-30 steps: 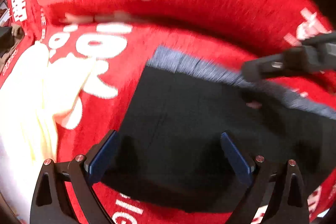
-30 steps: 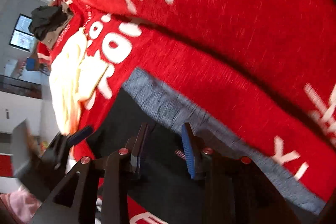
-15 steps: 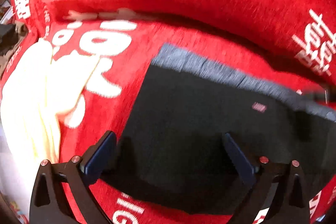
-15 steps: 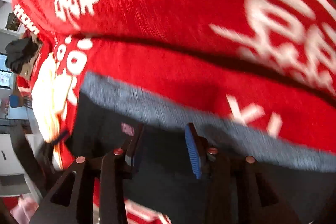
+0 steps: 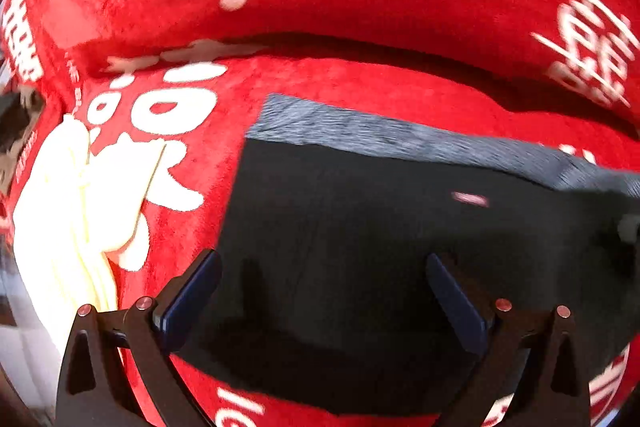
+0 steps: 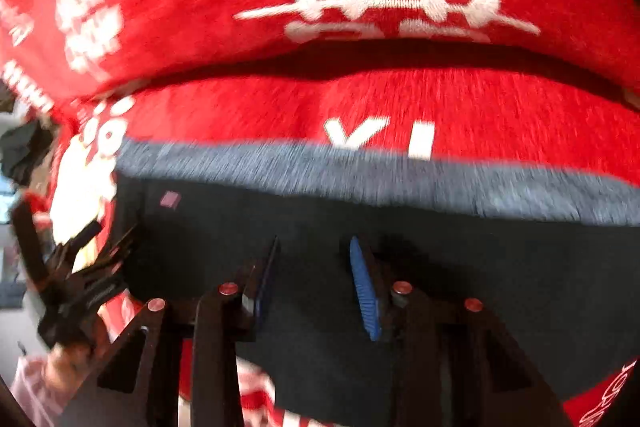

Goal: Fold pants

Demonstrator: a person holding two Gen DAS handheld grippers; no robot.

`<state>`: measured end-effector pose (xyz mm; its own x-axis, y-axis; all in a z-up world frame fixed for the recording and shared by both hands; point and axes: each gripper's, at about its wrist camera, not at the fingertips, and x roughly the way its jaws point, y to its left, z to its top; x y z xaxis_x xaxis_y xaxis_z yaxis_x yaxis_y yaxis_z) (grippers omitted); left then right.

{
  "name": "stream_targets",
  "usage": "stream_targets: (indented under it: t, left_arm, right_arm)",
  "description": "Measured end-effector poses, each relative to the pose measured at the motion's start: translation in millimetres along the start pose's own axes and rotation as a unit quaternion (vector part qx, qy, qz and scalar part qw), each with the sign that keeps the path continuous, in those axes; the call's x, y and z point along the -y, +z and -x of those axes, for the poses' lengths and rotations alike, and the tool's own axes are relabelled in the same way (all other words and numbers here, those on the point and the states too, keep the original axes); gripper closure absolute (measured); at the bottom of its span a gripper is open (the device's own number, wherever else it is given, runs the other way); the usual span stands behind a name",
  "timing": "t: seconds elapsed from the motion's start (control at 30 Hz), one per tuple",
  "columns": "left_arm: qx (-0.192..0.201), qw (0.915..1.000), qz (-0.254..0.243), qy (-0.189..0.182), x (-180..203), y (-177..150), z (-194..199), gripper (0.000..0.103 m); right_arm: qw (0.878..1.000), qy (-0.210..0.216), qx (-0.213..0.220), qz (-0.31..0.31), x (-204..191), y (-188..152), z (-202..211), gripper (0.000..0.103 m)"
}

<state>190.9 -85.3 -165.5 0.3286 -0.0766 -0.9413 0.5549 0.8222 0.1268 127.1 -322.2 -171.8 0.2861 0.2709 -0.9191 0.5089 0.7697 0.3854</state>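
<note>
Left tongs (image 5: 320, 291): I see them spread as wide as they go, nothing between the dark blue pads, hanging over the near left part of the pants without gripping.
Right tongs (image 6: 314, 283): the jaws stand part open and have just been closing a little; only a bare gap shows between the blue ribbed pads, no cloth pinched. They hover over the middle of the pants.
Pants: the black fabric pants with a grey ribbed waistband (image 5: 360, 227) lie flat on the red cover, waistband along the far edge, black cloth spreading towards me. In the right wrist view the same pants (image 6: 440, 267) fill the near half of the frame.
Label: a small pink tag (image 5: 470, 199) sits on the black cloth just near of the waistband; in the right wrist view it lies at the far left corner (image 6: 170, 199).
Surface: a red plush cover with white embroidered lettering (image 5: 400, 99) lies under the pants and rises into a padded back at the far side; I cannot tell what furniture it covers.
Left side: a pale yellow cloth (image 5: 68, 227) lies bunched on the red cover, left of the pants and apart from them.
Person: in the right wrist view a hand in a pink sleeve (image 6: 60, 367) shows blurred at the near left, gripping the left tongs' black frame.
</note>
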Motion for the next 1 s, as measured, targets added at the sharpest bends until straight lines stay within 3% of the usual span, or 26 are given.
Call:
stream_targets:
  t: [0.1,0.23,0.3,0.43,0.6,0.73,0.87,1.0]
  left_arm:
    - [-0.008,0.9993,-0.036,-0.001,24,-9,-3,0.000]
    - [-0.010,0.9988,-0.047,0.010,33,-17,-11,0.000]
    - [-0.022,0.9985,-0.049,0.010,32,-15,-9,0.000]
    - [-0.023,0.9965,-0.080,-0.009,50,-23,13,0.000]
    - [-0.034,0.9905,-0.115,-0.068,117,-40,34,0.000]
    - [-0.049,0.9864,-0.128,-0.090,171,-50,37,0.000]
    - [-0.054,0.9834,-0.130,-0.115,205,-54,50,0.000]
    - [-0.059,0.9808,-0.148,-0.112,221,-49,54,0.000]
  right_arm:
    - [0.999,0.042,-0.025,0.012,3,-40,12,0.063]
    - [0.996,0.015,-0.086,0.021,10,-93,-19,0.063]
    - [0.999,0.034,-0.034,0.012,17,-113,-5,0.063]
    - [0.997,0.053,-0.056,-0.030,31,-128,16,0.063]
    - [0.997,0.016,-0.028,-0.067,70,-147,51,0.063]
    - [0.992,0.010,-0.015,-0.127,103,-157,63,0.063]
    - [0.988,0.006,-0.004,-0.153,133,-175,79,0.060]
    - [0.982,-0.002,0.020,-0.190,173,-193,100,0.060]
